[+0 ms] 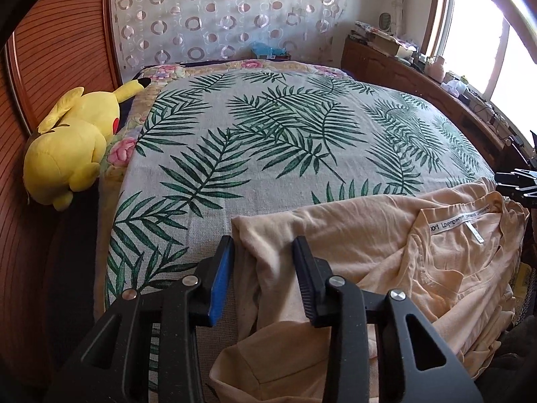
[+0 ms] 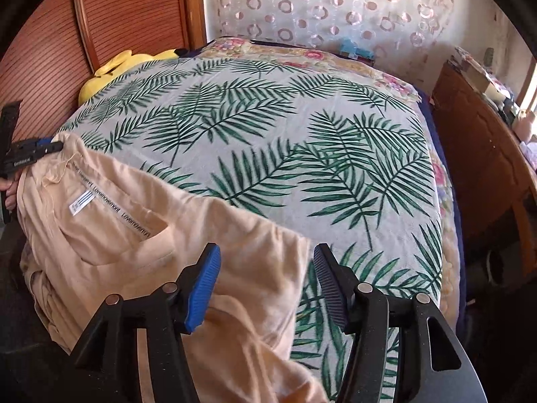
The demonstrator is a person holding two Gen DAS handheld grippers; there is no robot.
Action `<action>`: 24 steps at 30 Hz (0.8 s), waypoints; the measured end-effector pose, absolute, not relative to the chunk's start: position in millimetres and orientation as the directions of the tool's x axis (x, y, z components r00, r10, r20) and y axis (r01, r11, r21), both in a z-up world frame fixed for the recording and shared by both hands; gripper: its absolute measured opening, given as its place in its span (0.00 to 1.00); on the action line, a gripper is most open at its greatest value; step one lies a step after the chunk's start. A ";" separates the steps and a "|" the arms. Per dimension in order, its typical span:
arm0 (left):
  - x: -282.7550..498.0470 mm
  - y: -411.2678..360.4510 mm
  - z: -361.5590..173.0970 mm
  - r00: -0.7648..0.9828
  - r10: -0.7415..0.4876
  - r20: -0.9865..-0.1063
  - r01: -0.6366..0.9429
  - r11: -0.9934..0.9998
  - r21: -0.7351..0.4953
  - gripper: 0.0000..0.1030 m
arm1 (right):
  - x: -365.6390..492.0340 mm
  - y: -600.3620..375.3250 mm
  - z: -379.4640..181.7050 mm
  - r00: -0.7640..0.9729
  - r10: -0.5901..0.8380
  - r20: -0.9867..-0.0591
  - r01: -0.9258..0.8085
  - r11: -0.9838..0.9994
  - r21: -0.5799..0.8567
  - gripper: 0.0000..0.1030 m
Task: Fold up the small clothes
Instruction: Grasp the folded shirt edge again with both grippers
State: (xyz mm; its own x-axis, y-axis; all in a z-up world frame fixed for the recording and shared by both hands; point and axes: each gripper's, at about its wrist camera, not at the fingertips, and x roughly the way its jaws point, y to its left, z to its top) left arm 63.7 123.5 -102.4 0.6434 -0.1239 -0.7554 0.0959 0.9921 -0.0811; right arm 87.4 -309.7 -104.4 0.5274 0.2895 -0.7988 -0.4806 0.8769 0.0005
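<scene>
The peach shirt lies rumpled at the near edge of the bed, on the palm-leaf cover, neck label up; the left tool stands apart with a shirt fold between its fingers, unpressed; the right tool stands apart over the shirt's other edge; a yellow plush toy rests at the bed's side.

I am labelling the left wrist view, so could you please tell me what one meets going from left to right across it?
Yellow plush toy → leaf-print grey bedspread → crumpled peach cotton shirt → dark wooden sideboard under the window.
</scene>
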 end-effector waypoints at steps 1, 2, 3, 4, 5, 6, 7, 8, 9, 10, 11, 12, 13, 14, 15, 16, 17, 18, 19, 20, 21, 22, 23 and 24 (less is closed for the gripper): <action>64.7 123.2 -102.4 0.642 -0.123 -0.757 0.096 0.992 -0.079 0.37 | 91.0 -312.3 -106.6 0.519 0.298 -0.801 -0.480 0.877 0.016 0.53; 65.2 123.1 -102.3 0.639 -0.122 -0.760 0.096 0.992 -0.079 0.37 | 94.7 -313.9 -109.5 0.513 0.301 -0.804 -0.478 0.878 0.023 0.50; 65.5 122.8 -102.2 0.636 -0.122 -0.762 0.096 0.992 -0.079 0.37 | 98.1 -314.6 -112.5 0.505 0.304 -0.808 -0.480 0.877 0.030 0.49; 65.6 122.9 -102.0 0.633 -0.122 -0.764 0.096 0.992 -0.079 0.37 | 101.3 -314.5 -115.8 0.497 0.310 -0.811 -0.483 0.875 0.038 0.47; 66.0 123.0 -101.7 0.630 -0.122 -0.767 0.096 0.992 -0.079 0.36 | 104.3 -314.3 -119.5 0.483 0.319 -0.815 -0.488 0.872 0.052 0.45; 65.7 121.6 -101.4 0.626 -0.125 -0.770 0.104 0.992 -0.076 0.23 | 105.8 -313.7 -122.9 0.471 0.328 -0.819 -0.493 0.867 0.064 0.44; 65.6 119.0 -100.8 0.622 -0.139 -0.770 0.122 0.989 -0.080 0.15 | 105.2 -312.9 -123.0 0.475 0.336 -0.813 -0.503 0.862 0.062 0.40; 64.1 115.8 -100.1 0.618 -0.150 -0.772 0.137 0.987 -0.083 0.10 | 104.8 -311.9 -123.6 0.470 0.345 -0.813 -0.515 0.854 0.065 0.31; 61.6 112.1 -98.5 0.621 -0.147 -0.770 0.143 0.987 -0.073 0.09 | 103.3 -311.0 -124.1 0.454 0.366 -0.812 -0.532 0.842 0.082 0.23; 57.8 108.4 -96.1 0.626 -0.150 -0.765 0.155 0.986 -0.067 0.09 | 101.5 -309.8 -125.3 0.432 0.394 -0.812 -0.550 0.828 0.109 0.11; 53.6 106.8 -92.8 0.633 -0.163 -0.757 0.165 0.984 -0.074 0.08 | 98.0 -308.4 -126.2 0.429 0.397 -0.811 -0.558 0.823 0.108 0.10; 45.7 104.3 -85.8 0.649 -0.189 -0.737 0.181 0.979 -0.092 0.08 | 95.3 -308.5 -126.4 0.432 0.395 -0.811 -0.563 0.820 0.099 0.10; 39.9 102.9 -79.5 0.660 -0.206 -0.723 0.193 0.976 -0.102 0.08 | 90.8 -309.0 -125.6 0.430 0.404 -0.808 -0.567 0.817 0.106 0.08; 33.0 101.1 -71.4 0.674 -0.219 -0.706 0.206 0.973 -0.105 0.08 | 85.9 -311.5 -122.2 0.443 0.412 -0.796 -0.564 0.818 0.110 0.08; 24.7 99.4 -60.3 0.693 -0.225 -0.685 0.218 0.971 -0.099 0.08 | 79.5 -315.8 -114.9 0.474 0.401 -0.784 -0.546 0.832 0.096 0.08; 16.5 98.9 -47.7 0.713 -0.233 -0.661 0.227 0.969 -0.097 0.08 | 71.4 -320.6 -104.6 0.507 0.391 -0.768 -0.530 0.844 0.079 0.08; 10.5 99.2 -36.5 0.727 -0.242 -0.642 0.235 0.967 -0.098 0.08 | 61.9 -326.0 -89.7 0.537 0.407 -0.739 -0.530 0.844 0.079 0.07; 4.1 99.4 -24.1 0.744 -0.251 -0.618 0.244 0.965 -0.098 0.08 | 51.2 -332.2 -73.7 0.562 0.432 -0.705 -0.538 0.838 0.085 0.07; -1.2 99.7 -12.6 0.760 -0.261 -0.596 0.253 0.962 -0.100 0.08 | 40.8 -338.6 -58.3 0.593 0.440 -0.674 -0.537 0.840 0.076 0.07; -6.2 99.9 -1.1 0.777 -0.264 -0.572 0.257 0.962 -0.096 0.08 | 32.1 -344.3 -44.2 0.623 0.435 -0.650 -0.527 0.847 0.061 0.07; -11.4 99.7 10.8 0.794 -0.269 -0.546 0.262 0.961 -0.092 0.08 | 24.1 -349.4 -31.3 0.646 0.431 -0.629 -0.521 0.852 0.048 0.07; -16.3 99.8 21.8 0.808 -0.277 -0.519 0.268 0.959 -0.095 0.08 | 16.3 -354.0 -19.0 0.663 0.435 -0.609 -0.520 0.853 0.043 0.07; -21.3 99.8 33.6 0.823 -0.286 -0.491 0.275 0.957 -0.098 0.08 | 8.8 -357.7 -8.2 0.679 0.438 -0.589 -0.518 0.854 0.037 0.07; -27.2 99.8 47.3 0.838 -0.295 -0.459 0.280 0.955 -0.102 0.08 | 1.8 -360.6 2.6 0.696 0.435 -0.571 -0.515 0.857 0.025 0.07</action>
